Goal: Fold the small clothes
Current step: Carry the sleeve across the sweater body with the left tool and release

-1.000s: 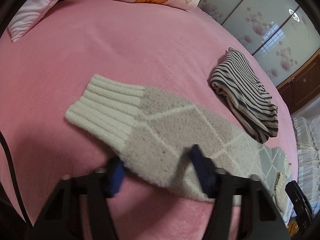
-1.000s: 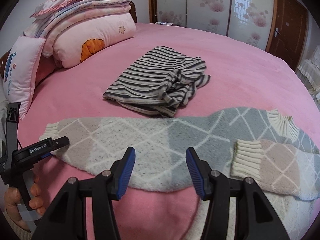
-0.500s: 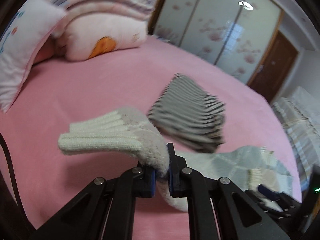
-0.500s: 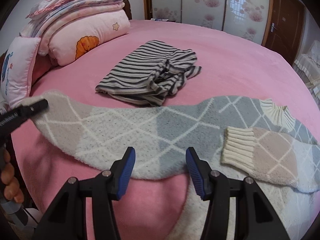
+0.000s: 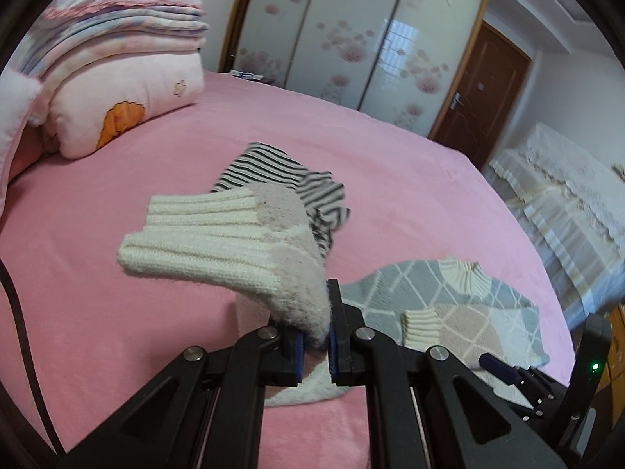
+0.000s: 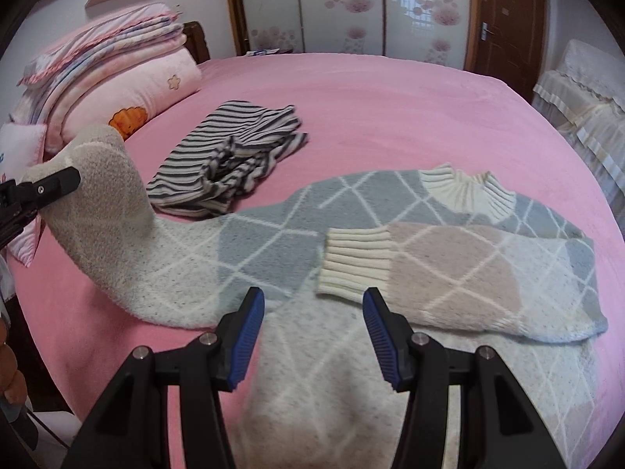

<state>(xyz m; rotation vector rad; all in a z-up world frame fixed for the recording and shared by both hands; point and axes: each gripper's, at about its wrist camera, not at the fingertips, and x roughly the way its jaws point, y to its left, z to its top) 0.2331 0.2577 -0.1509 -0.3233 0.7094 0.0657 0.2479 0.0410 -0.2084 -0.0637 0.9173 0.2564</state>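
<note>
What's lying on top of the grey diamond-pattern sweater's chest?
Its own folded sleeve, cream ribbed cuff pointing left, lies across the grey diamond-pattern sweater. Anything beneath that sleeve is covered.

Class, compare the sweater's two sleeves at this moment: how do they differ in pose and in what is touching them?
The left sleeve is lifted off the bed, pinched in the shut left gripper; the right sleeve lies flat, folded across the sweater's body, touched by no gripper. The left sleeve's cuff hangs in the air; the right sleeve's cuff rests on the knit. Both have cream ribbed cuffs.
</note>
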